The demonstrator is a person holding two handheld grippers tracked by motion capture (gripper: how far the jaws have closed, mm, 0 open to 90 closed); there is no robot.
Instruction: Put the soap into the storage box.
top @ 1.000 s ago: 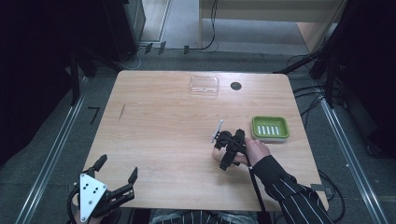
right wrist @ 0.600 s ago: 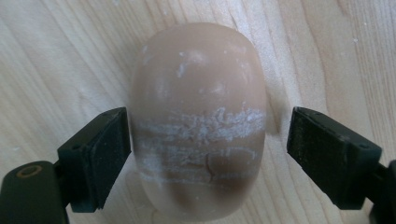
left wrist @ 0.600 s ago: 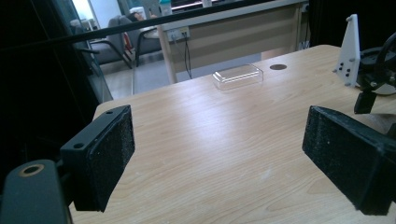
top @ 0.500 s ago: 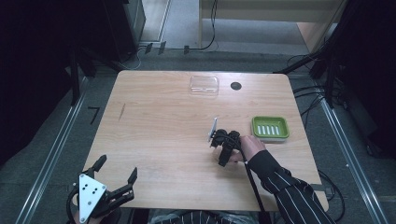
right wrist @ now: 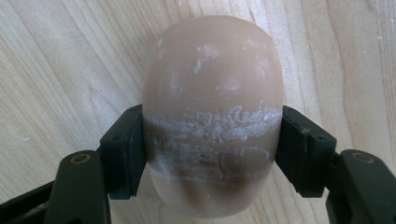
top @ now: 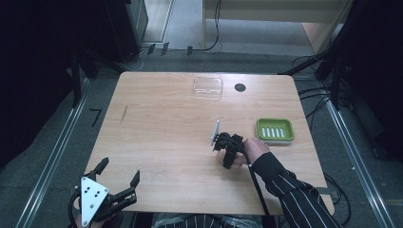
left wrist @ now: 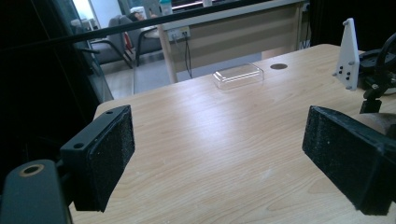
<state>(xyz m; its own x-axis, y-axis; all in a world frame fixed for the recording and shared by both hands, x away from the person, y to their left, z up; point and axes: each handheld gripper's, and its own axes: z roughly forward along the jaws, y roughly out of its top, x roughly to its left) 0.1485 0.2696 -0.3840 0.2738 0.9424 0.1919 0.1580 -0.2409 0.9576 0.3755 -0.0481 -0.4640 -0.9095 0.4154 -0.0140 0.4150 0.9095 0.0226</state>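
Observation:
A tan oval bar of soap [right wrist: 212, 84], scuffed with white marks, lies on the wooden table [top: 161, 128]. My right gripper [right wrist: 212, 140] points straight down onto it, and both black pads press the soap's sides. Its jaws have just been closing, and they now stand shut on the soap. In the high view the right gripper [top: 228, 151] is at the table's middle right, left of a green soap dish [top: 275, 129]. My left gripper [top: 119, 171] hangs open at the front left corner, and nothing is between its pads [left wrist: 112, 154].
A clear plastic lid [top: 208, 87] lies near the table's far edge, also seen ahead in the left gripper view [left wrist: 238, 75]. A round dark hole [top: 240, 87] is beside it. Black stands and cables surround the table.
My right gripper has shifted a little to the left over the table. The left gripper has stayed where it was.

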